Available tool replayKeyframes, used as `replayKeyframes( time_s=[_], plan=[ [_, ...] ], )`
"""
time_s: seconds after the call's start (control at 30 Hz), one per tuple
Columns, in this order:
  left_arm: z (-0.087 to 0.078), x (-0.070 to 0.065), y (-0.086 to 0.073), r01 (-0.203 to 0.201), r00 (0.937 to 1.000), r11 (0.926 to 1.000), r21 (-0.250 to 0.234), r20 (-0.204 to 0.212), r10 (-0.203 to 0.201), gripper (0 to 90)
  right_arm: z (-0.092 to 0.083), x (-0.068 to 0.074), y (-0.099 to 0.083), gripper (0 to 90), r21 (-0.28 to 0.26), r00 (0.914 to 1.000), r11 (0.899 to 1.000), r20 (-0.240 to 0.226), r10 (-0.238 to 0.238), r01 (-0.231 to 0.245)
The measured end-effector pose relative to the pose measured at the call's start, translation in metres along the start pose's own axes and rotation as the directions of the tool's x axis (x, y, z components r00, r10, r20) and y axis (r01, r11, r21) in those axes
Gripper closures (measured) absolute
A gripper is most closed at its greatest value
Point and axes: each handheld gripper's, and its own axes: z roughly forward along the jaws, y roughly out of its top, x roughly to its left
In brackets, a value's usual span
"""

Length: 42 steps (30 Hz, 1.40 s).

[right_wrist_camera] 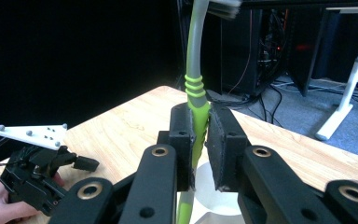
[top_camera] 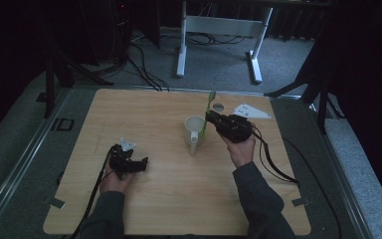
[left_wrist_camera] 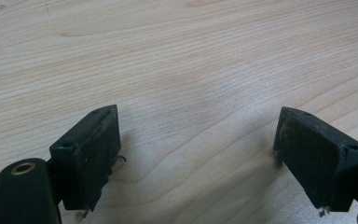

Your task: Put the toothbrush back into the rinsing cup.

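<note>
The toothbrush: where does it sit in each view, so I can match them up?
High view: toothbrush stands right of centre, upright beside the cup, clamped in the right claw.
Right gripper view: centre, rising between the two shut jaws, bristle head at the top edge.
Left gripper view: bare table between open jaws, no toothbrush.
Shared landmark: the light wood table.
</note>
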Motion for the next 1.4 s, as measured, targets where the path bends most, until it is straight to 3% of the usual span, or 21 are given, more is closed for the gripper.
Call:
replayKeyframes(
  time_s=[0.2, 0.53, 1.4],
  plan=[
    [0.0, 0.0, 0.0, 0.0, 1.0, 1.0, 0.0, 0.0, 0.0, 15.1, 0.0, 0.0, 0.001, 80.4, -0.011, 0.9997, 1.0, -0.017, 0.018, -0.019],
    [0.0, 0.0, 0.0, 0.0, 1.0, 1.0, 0.0, 0.0, 0.0, 15.1, 0.004, 0.005, 0.004, 80.4, -0.014, 0.9996, 1.0, -0.027, 0.007, -0.008],
    [0.0, 0.0, 0.0, 0.0, 1.0, 1.0, 0.0, 0.0, 0.0, 15.1, 0.015, 0.009, 0.001, 80.4, -0.002, 0.9998, 1.0, -0.006, -0.018, 0.018]
  ],
)
